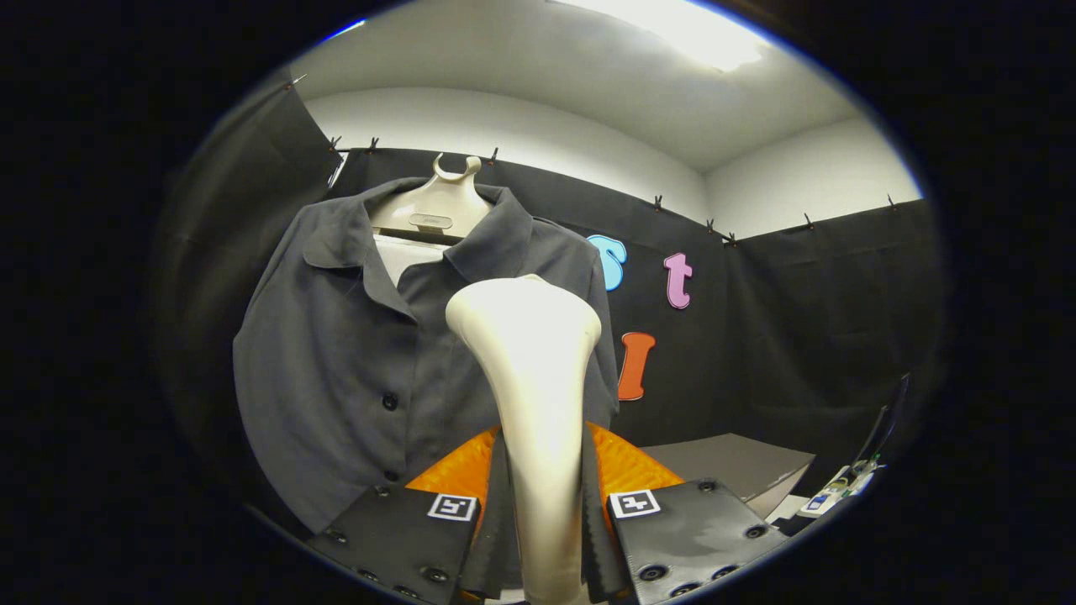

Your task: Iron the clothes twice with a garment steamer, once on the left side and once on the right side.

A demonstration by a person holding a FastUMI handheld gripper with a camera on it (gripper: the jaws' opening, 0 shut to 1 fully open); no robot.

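Observation:
A dark grey short-sleeved button shirt (353, 353) hangs on a pale hanger (433, 206) against the black booth wall, just beyond the fingers. A cream garment steamer (534, 370) stands upright between my fingers, its wide head in front of the shirt's right half. My gripper (542, 470) is shut on the steamer's handle, both fingers pressing its sides. The steamer's head hides part of the shirt's right front; whether it touches the cloth I cannot tell.
A grey board or table top (731, 466) lies to the right, beyond the fingers. Small items and a dark upright panel (874, 454) stand at the far right. White walls and a ceiling light are above the black cloth.

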